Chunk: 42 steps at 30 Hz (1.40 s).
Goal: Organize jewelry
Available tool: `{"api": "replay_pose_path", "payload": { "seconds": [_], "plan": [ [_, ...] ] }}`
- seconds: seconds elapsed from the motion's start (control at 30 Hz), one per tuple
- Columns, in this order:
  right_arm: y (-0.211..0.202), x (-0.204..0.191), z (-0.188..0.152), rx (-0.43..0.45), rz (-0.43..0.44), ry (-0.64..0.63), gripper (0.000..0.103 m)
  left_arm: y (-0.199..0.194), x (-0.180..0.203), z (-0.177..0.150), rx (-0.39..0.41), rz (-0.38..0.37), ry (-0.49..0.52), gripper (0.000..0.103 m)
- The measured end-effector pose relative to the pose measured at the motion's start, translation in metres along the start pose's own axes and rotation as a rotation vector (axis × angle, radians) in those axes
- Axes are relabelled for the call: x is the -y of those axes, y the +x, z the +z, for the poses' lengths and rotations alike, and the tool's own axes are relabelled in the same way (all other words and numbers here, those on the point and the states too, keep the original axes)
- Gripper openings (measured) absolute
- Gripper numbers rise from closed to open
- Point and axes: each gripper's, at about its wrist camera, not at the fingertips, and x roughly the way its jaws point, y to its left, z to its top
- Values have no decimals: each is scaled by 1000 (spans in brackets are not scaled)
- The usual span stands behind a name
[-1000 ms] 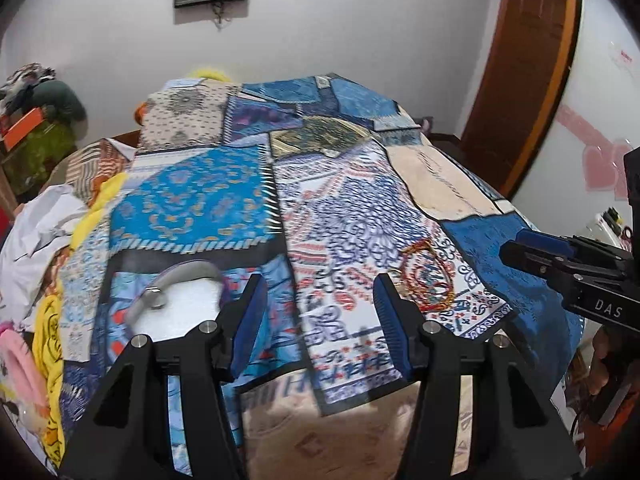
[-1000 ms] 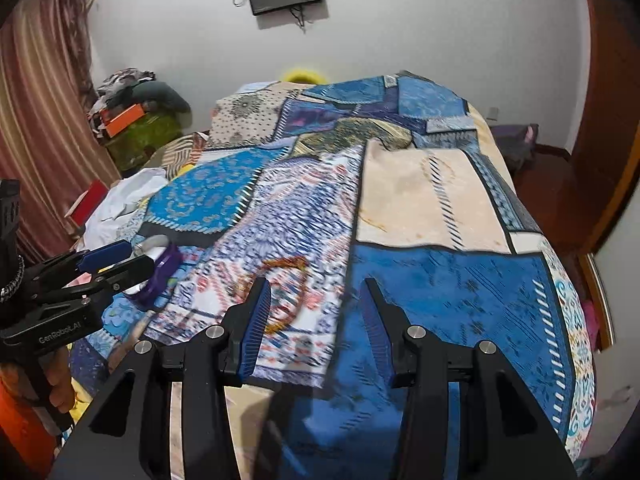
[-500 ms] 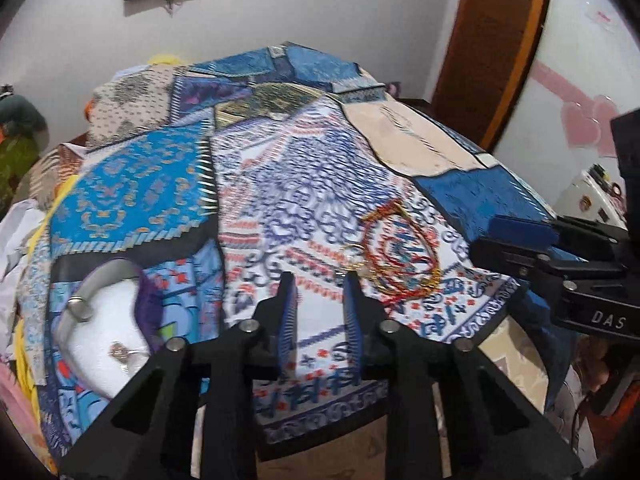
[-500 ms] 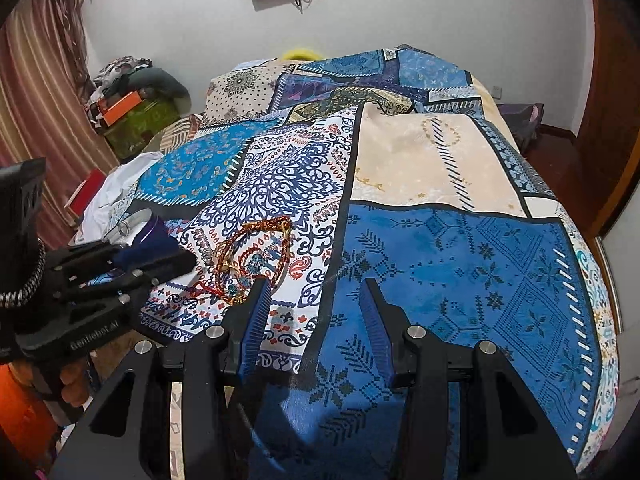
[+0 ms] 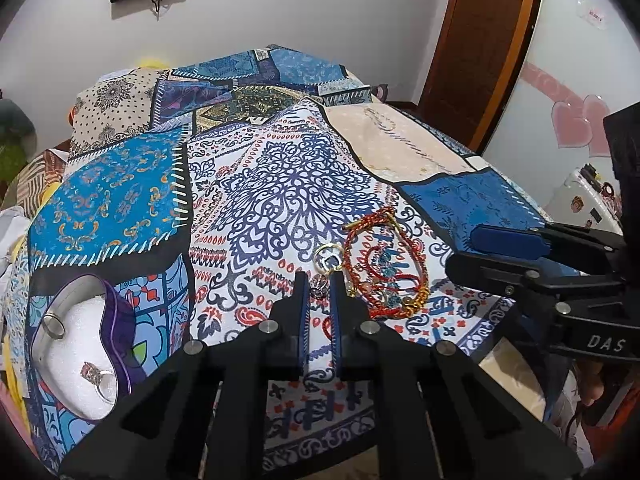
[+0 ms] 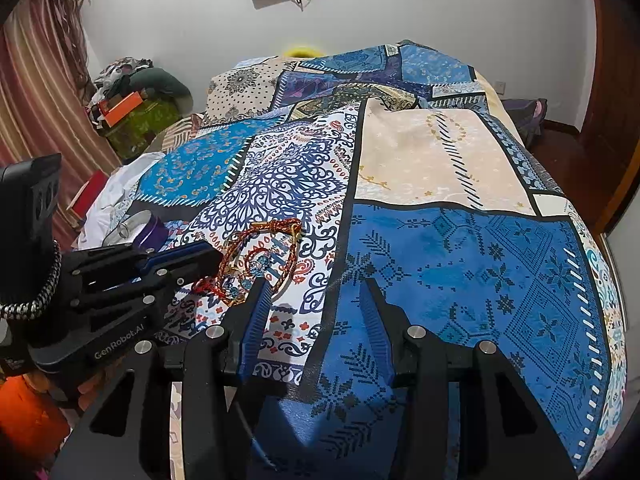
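Claws first: left claw [image 5: 320,280] is closed on a small dark bead charm [image 5: 321,286] w/ a gold ring [image 5: 329,253] on it, at the 9 o'clock edge of the red-and-gold bracelet pile [image 5: 384,264] on the bed [image 5: 280,184]. Right claw [image 6: 316,284] hangs part-open w/ nothing between its pads, over the blue patch at approx 3 o'clock of the pile. Purple jewelry box [image 5: 76,344], rings on white foam, sits well apart at 9 o'clock. Risk: charm may be snagged in the cords, so a lift could drag the whole tangle, or the tiny bead could slip out. Both claws are pitched steeply down toward the bedspread.
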Motion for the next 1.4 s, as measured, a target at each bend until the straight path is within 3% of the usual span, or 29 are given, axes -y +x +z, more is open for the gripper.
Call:
{"api": "replay_pose_path", "payload": {
  "seconds": [0.47, 1.13, 1.27, 1.4],
  "plan": [
    [-3, -17, 8, 17, 18, -23, 42, -64, -14, 4, 122, 7, -35, 8],
    [34, -88, 33, -2, 169, -194, 39, -82, -67, -20, 133, 83, -153, 8],
    [48, -86, 33, -54, 160, -185, 33, -81, -71, -23, 136, 80, -163, 8],
    [58, -80, 29, -97, 88, -193, 32, -78, -73, -25, 134, 73, -175, 8]
  ]
}}
